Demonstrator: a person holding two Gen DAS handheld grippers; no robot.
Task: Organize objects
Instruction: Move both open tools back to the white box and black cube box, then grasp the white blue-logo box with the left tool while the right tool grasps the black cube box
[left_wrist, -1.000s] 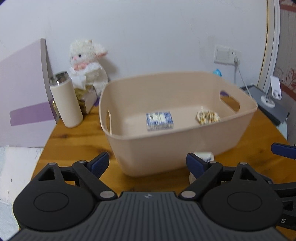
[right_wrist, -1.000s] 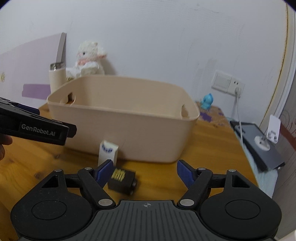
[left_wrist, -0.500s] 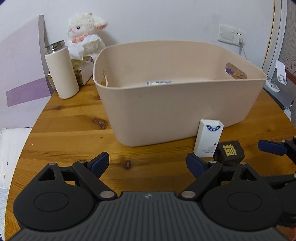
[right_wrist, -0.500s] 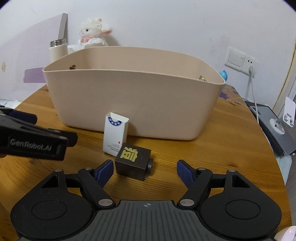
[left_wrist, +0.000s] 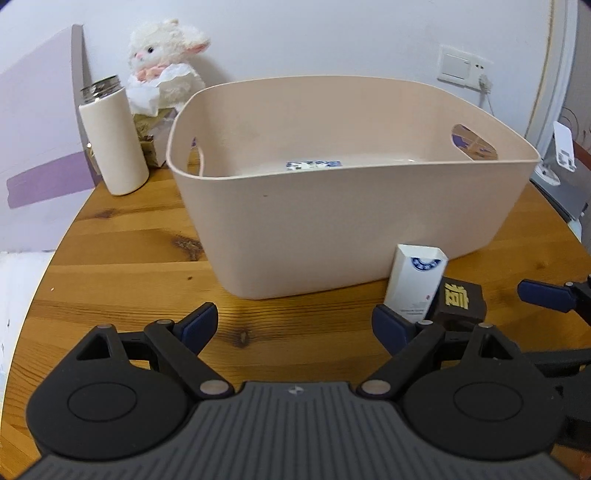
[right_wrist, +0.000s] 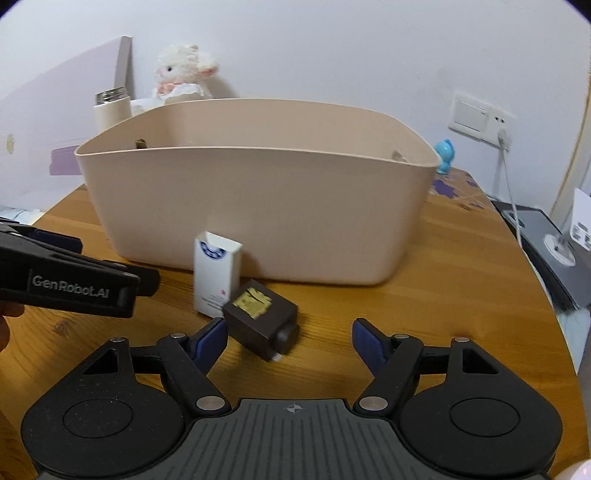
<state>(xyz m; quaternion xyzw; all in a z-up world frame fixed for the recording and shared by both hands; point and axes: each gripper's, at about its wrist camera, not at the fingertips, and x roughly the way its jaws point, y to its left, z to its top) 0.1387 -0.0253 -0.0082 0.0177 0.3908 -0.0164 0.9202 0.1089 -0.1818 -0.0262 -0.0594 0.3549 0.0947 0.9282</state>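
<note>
A beige plastic bin (left_wrist: 351, 221) (right_wrist: 258, 206) stands on the round wooden table (left_wrist: 129, 266) (right_wrist: 461, 280). A blue-patterned box (left_wrist: 313, 165) lies inside it. In front of the bin stand a small white box (left_wrist: 413, 288) (right_wrist: 216, 273) and a dark cube with a gold character (left_wrist: 460, 302) (right_wrist: 260, 319). My left gripper (left_wrist: 295, 325) is open and empty, low over the table, left of the two items. My right gripper (right_wrist: 288, 338) is open, with the dark cube just inside its left finger; its blue fingertip also shows in the left wrist view (left_wrist: 546, 295).
A white flask (left_wrist: 112, 136) (right_wrist: 110, 109) and a plush lamb (left_wrist: 166, 70) (right_wrist: 184, 74) stand behind the bin at the left. A wall socket with a cable (right_wrist: 480, 118) is at the right, with a grey device (right_wrist: 554, 243) and a blue figurine (right_wrist: 444, 155).
Both grippers have dropped from above the bin to table height in front of it. The right gripper has closed in on the dark cube. Both stayed open.
</note>
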